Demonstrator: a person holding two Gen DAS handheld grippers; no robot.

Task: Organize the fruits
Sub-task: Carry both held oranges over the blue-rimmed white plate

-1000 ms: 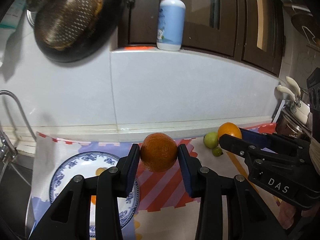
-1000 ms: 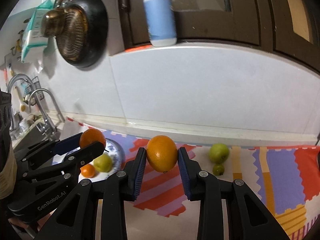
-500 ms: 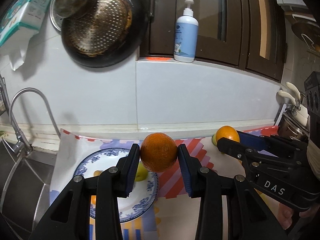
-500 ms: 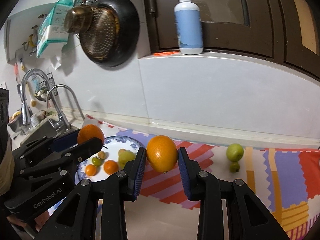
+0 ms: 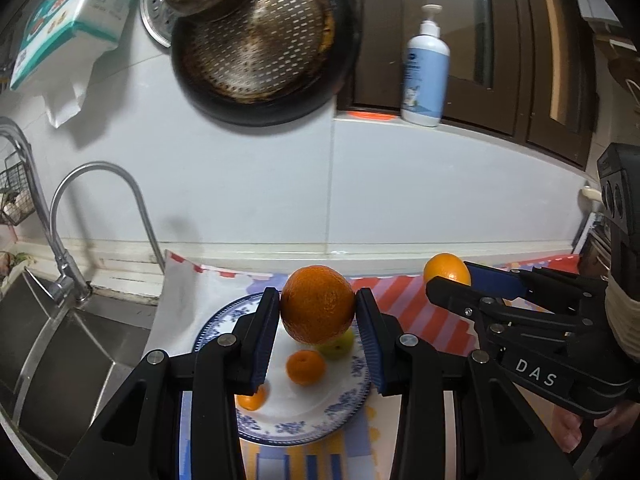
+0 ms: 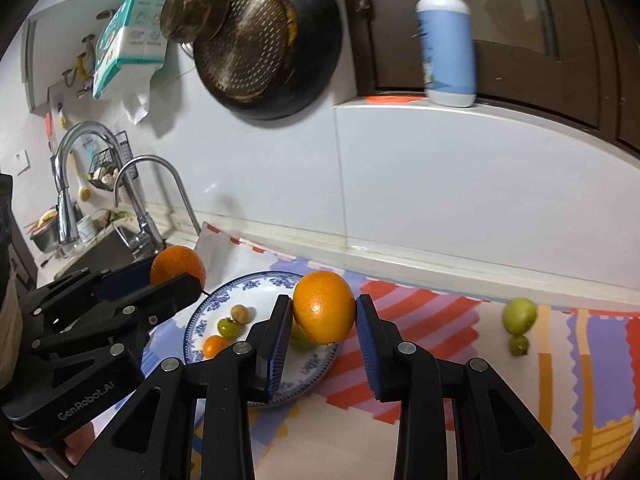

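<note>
in the left wrist view our left gripper [image 5: 317, 312] was clamped on a dark, rough-skinned orange [image 5: 317, 305] at the lower centre of the frame, above the blue-patterned plate [image 5: 304, 426] that carried a small orange fruit [image 5: 305, 366] and a green fruit [image 5: 340, 346]. in the right wrist view our right gripper [image 6: 324, 314] was clamped on a smoother orange [image 6: 324, 307] at lower centre, over the plate's right edge. two green fruits, a larger one [image 6: 519, 314] and a smaller one [image 6: 519, 345], lay on the striped mat [image 6: 440, 320] at the right of that frame, well apart from the plate.
</note>
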